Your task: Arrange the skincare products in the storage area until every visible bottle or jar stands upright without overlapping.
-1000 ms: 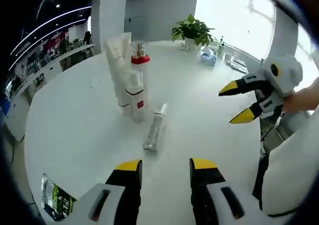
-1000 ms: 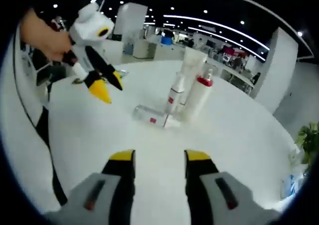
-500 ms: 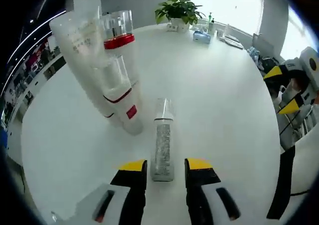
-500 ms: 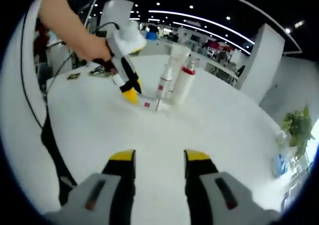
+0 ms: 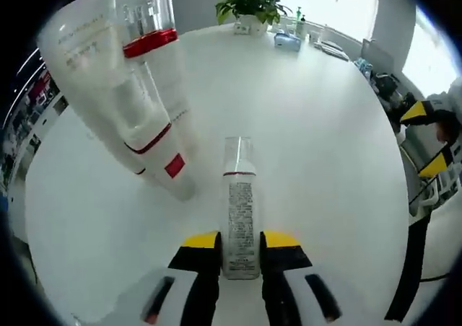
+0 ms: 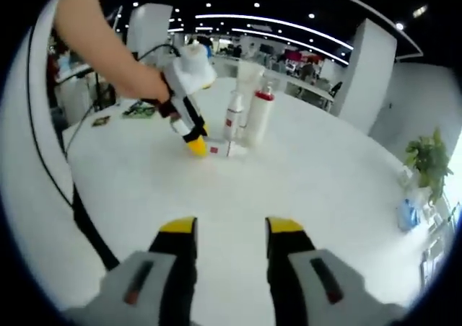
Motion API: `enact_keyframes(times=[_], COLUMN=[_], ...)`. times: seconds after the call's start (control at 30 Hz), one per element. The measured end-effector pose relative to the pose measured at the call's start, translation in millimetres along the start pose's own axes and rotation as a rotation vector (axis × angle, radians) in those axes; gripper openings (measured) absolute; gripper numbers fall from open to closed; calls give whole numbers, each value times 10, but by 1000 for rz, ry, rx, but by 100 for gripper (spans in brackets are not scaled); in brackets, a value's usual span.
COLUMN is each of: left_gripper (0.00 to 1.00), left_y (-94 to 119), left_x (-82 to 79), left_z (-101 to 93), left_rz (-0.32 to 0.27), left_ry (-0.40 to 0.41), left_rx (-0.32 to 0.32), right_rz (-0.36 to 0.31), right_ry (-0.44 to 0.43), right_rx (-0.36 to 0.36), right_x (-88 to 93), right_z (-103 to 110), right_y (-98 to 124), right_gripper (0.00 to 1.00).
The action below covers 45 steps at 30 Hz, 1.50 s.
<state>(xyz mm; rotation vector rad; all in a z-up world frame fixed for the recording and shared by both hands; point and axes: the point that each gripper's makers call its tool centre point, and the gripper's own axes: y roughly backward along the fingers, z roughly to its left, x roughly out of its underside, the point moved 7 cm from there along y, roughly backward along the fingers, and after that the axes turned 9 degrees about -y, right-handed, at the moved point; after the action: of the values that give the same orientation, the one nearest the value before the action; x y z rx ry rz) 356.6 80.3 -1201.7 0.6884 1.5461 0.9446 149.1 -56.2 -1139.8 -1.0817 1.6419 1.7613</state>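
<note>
A clear bottle (image 5: pixel 240 218) with a printed label lies on the white table (image 5: pixel 325 146), its cap pointing away. My left gripper (image 5: pixel 240 241) has its yellow-tipped jaws pressed against both sides of the bottle's base. Left of it stand a white tube (image 5: pixel 94 73), a red-collared bottle (image 5: pixel 155 59) and a small white bottle with a red label (image 5: pixel 162 153). In the right gripper view a hand holds the left gripper (image 6: pixel 193 142) at the lying bottle (image 6: pixel 224 150), beside the standing group (image 6: pixel 249 109). My right gripper (image 6: pixel 231 228) hangs open over bare table, well back from them.
A potted plant (image 5: pixel 249 1) and small items (image 5: pixel 289 37) sit at the table's far edge. My right gripper (image 5: pixel 429 138) shows at the right rim. A dark packet (image 6: pixel 141 109) lies on the table behind the hand. A black cable (image 6: pixel 72 196) hangs at the left.
My left gripper has moved forward over the lying bottle and its jaws have narrowed onto the base. The right gripper has pulled back from the group.
</note>
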Motion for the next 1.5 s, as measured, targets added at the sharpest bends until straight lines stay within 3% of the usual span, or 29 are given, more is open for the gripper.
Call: enact_keyframes(times=[0.2,0.43,0.57,0.77,0.87,1.1,1.27,1.37,1.5], left_gripper=[19,19,19,19,19,19,19,19,19], left_y=[118,229,357,541,632,804,878,893,907], left_x=[38,131,103,23,-15,-24,-21,-39,-59], left_z=[-138,-364,-480,-678,-743,-904,-980,-1000,-1014], left_rz=[-70,-171,-316,-463,-549,-715,-770,-792,-816], left_ry=[157,386,548,617,665,652,610,574,544], left_rx=[93,218,316,428,465,565,523,489,429], right_rz=[-18,-24,-28,-99,-162,-259,-291,-262,-234], right_ry=[-42,-141,-244,-421,-519,-661,-743,-757,-744], right_rx=[3,-81,-155,-336,-398,-515,-517,-460,-458], right_x=[-101,-194,-223,-301,-403,-683,-891,-919,-944], right_z=[-8,57,132,262,252,182,103,52,83], right_y=[-111,-292,-352,-382,-331,-226,-223,-267,-318], right_gripper=[33,34,36,51,50,47,41,33,29])
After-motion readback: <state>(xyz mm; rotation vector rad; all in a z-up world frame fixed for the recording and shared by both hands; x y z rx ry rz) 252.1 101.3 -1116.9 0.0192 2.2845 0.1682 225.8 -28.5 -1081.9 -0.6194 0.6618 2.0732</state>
